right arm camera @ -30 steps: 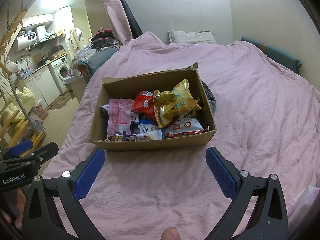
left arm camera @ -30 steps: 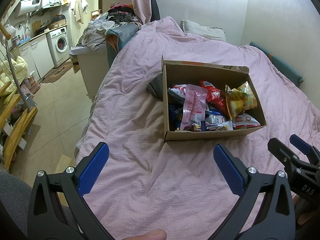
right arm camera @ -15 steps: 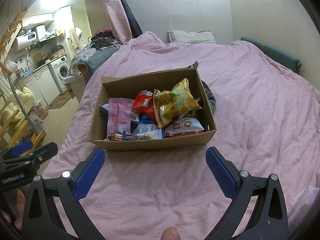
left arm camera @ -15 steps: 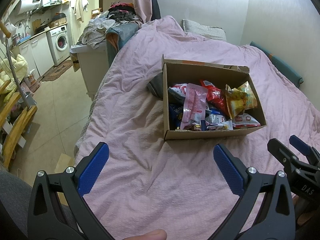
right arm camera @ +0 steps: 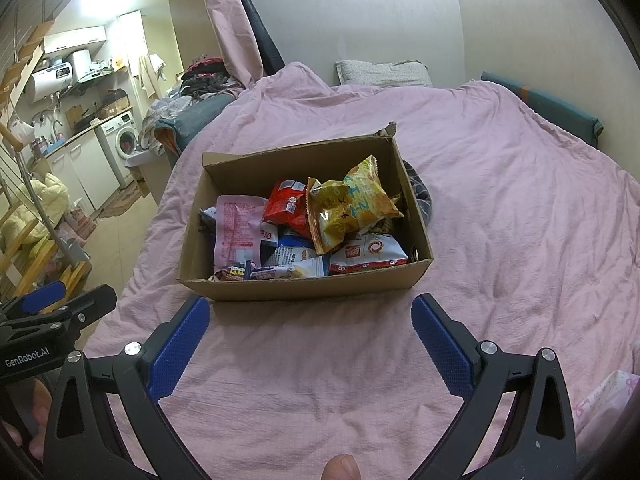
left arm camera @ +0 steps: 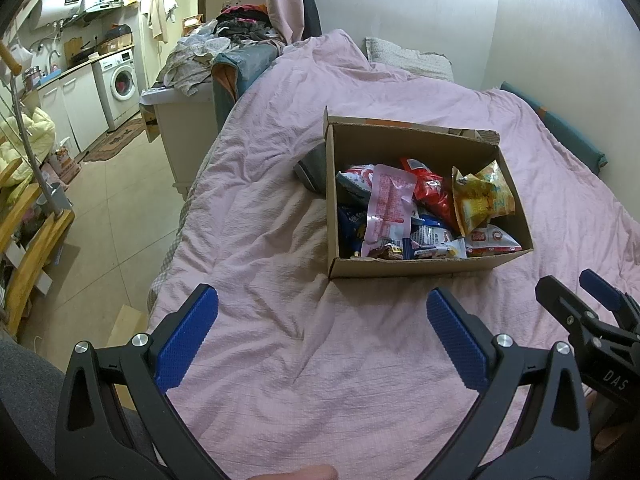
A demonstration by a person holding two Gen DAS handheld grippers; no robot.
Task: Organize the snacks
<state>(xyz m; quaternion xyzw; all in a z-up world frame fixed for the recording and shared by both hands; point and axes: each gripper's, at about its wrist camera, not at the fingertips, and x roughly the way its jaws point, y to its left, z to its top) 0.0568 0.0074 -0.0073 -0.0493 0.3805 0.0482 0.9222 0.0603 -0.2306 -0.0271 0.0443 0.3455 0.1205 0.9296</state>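
Note:
An open cardboard box (left arm camera: pixel 412 268) (right arm camera: pixel 304 286) sits on the pink bedspread and holds several snack packets. A yellow bag (right arm camera: pixel 352 208) (left arm camera: pixel 482 200) lies on top, with a red bag (right arm camera: pixel 288 206), a pink packet (right arm camera: pixel 236 236) (left arm camera: pixel 386 208) and a white-and-red packet (right arm camera: pixel 368 254) around it. My left gripper (left arm camera: pixel 322 332) is open and empty, short of the box's near left corner. My right gripper (right arm camera: pixel 310 334) is open and empty, just in front of the box's near wall. Each gripper shows in the other's view, the right one (left arm camera: pixel 588 312) and the left one (right arm camera: pixel 60 304).
The pink bedspread (right arm camera: pixel 500 200) covers the whole bed. A dark cloth (left arm camera: pixel 314 168) lies behind the box. A pillow (right arm camera: pixel 380 74) lies at the head. The bed's left edge drops to a tiled floor (left arm camera: pixel 104 208) with a cabinet (left arm camera: pixel 180 128) and laundry beside it.

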